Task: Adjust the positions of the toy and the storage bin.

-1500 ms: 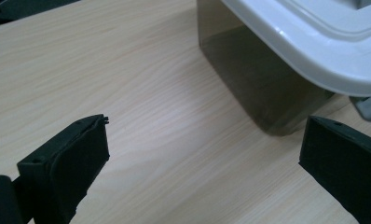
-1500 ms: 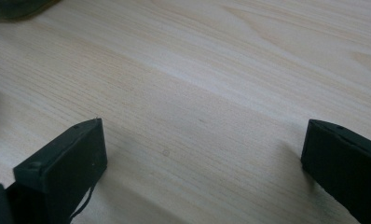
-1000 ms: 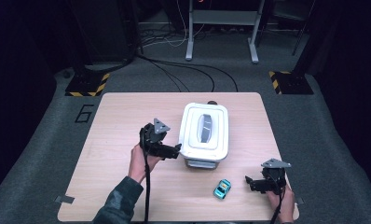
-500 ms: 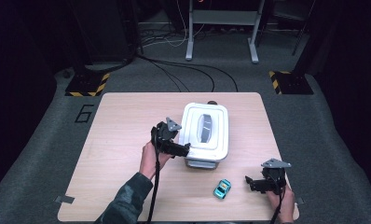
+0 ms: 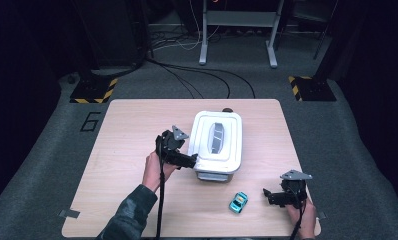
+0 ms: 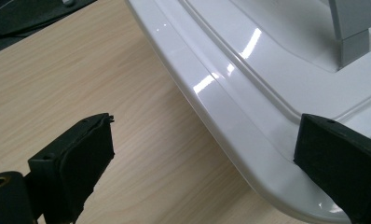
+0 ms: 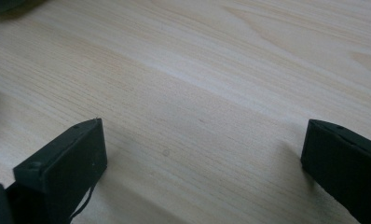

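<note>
Left tongs (image 5: 193, 161) have closed in on the lidded white box (image 5: 217, 145), jaws apart; right tongs (image 5: 267, 194) apart.

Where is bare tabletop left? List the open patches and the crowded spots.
Open: the table's left part beyond the left gripper, and the strip right of the white lidded box. Crowded: the near right corner, toy car beside the right gripper.

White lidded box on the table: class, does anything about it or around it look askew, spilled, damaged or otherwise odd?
Nothing stands out. The white box sits flat on the table with its lid seated evenly and no cracks or spills visible. The toy car rests upright nearby. The left gripper, open, is at the lid's edge; the right gripper is open over bare wood.
</note>
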`<state>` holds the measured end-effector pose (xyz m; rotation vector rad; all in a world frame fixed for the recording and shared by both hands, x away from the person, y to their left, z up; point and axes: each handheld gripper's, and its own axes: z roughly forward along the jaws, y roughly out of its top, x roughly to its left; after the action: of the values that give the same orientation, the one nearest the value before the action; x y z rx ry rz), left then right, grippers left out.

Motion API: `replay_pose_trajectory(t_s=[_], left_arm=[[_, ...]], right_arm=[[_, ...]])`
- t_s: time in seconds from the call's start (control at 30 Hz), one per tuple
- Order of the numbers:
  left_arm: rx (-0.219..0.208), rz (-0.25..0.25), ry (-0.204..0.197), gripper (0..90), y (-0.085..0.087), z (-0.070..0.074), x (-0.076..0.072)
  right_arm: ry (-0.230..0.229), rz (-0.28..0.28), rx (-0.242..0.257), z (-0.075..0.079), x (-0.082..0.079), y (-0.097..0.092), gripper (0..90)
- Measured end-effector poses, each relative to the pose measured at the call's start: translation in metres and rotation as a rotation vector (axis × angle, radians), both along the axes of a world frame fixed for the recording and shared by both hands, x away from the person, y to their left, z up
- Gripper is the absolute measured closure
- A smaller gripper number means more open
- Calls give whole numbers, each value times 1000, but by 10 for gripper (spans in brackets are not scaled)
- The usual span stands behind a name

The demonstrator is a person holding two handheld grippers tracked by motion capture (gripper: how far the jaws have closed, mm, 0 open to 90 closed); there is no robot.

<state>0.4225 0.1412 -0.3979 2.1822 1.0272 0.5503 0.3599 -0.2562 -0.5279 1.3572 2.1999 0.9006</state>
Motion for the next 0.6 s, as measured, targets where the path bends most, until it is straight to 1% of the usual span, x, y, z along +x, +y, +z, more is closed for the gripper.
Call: replay_pose_trajectory(t_s=[0.23, 0.37, 0.43, 0.57, 0.6], left_arm=[[10, 1, 6, 42, 7, 1, 1], [1, 5, 6, 41, 11, 0, 2], [6, 1, 11, 40, 10, 1, 1], [9, -15, 3, 24, 2, 4, -1], [4, -19, -7, 13, -2, 6, -2]], right_arm=[[-1, 0, 0, 0, 0, 0, 0], [-2, 3, -2, 0, 0, 0, 0], [-2, 2, -2, 0, 0, 0, 0], [-2, 2, -2, 0, 0, 0, 0], [-1, 0, -1, 0, 0, 0, 0]])
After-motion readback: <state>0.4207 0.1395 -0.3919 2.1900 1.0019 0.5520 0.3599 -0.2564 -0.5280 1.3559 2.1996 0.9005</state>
